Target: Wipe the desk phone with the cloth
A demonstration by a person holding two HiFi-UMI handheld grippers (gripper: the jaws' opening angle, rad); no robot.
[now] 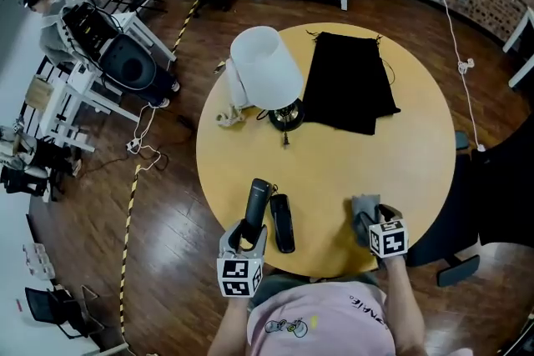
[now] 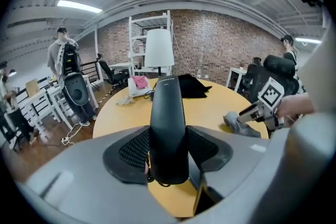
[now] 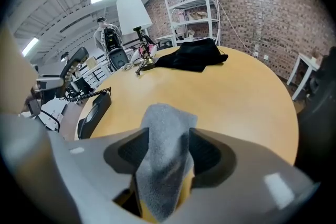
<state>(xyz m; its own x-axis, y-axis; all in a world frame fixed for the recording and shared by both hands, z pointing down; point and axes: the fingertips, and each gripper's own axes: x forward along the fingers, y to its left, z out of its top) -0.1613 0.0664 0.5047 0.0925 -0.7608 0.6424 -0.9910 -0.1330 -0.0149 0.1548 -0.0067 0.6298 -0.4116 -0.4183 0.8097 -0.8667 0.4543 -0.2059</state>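
— Which tongs have the phone?

— The left gripper [image 1: 245, 243]. Its jaws are clamped on the black handset [image 2: 167, 113], one pad against each side, about halfway along it. The handset points up and away from the person, over the near edge of the round yellow table [image 1: 334, 167].

— Is it resting on the wood?

— It doesn't look so. From the left gripper's own view there is bare table under its near end, so it seems to be held clear.

— And the cloth?

— That's in the right gripper [image 1: 373, 223]. The grey cloth [image 3: 165, 149] fills the gap between the jaws, bunched up and pinched from both sides, with a fold sticking out past the tips. From above, its loose end lies on the table near the front edge, well to the right of the handset. Cloth and handset are apart.

— What's that dark thing between them?

— A slim black piece [image 1: 283, 223] lying flat on the table, just beside the handset on its right. I can't tell whether it is the phone's cradle.

— Anything else on the table?

— At the far side there is a lamp [image 1: 265, 67] with a white shade, and just beside it a spread of black fabric [image 1: 349, 83]. Both sit well away from the two grippers.
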